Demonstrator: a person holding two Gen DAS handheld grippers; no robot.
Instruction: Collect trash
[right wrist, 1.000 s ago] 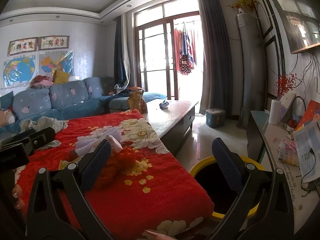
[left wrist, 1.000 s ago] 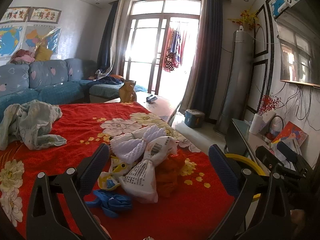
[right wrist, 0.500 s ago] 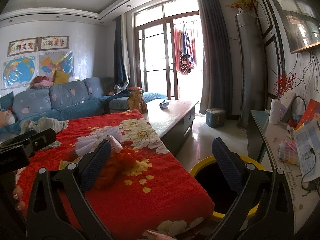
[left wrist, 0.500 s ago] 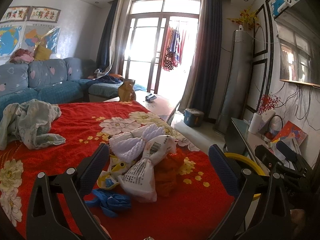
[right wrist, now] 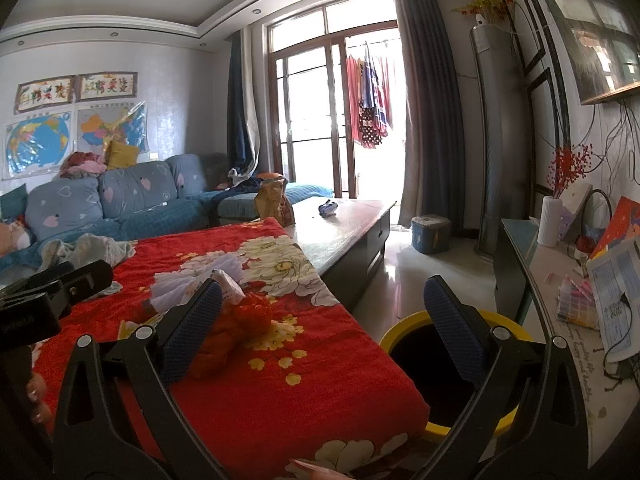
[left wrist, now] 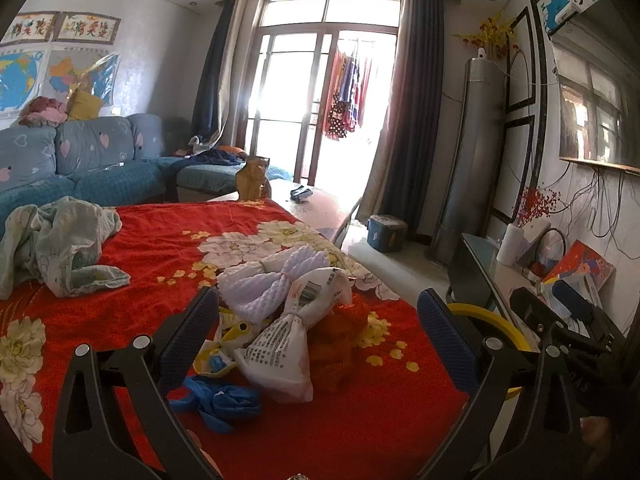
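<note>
A pile of trash lies on the red flowered cloth (left wrist: 140, 248): a white printed plastic bag (left wrist: 288, 340), white foam netting (left wrist: 264, 284), an orange crumpled bag (left wrist: 340, 340), a blue wad (left wrist: 220, 398) and a yellow wrapper (left wrist: 220, 344). My left gripper (left wrist: 318, 334) is open and empty, hovering just before the pile. My right gripper (right wrist: 324, 330) is open and empty, over the cloth's right edge, with the orange bag (right wrist: 236, 328) by its left finger. A yellow-rimmed bin (right wrist: 440, 344) stands on the floor to the right; its rim also shows in the left wrist view (left wrist: 488, 320).
A crumpled pale garment (left wrist: 60, 240) lies at the cloth's left. A wooden coffee table (right wrist: 344, 224) with a brown bag (right wrist: 272, 200) stands behind. A blue sofa (right wrist: 120, 208) lines the left; a cluttered side desk (right wrist: 568, 288) lines the right wall.
The left gripper has crept slightly closer to the trash pile. The right gripper has not visibly moved.
</note>
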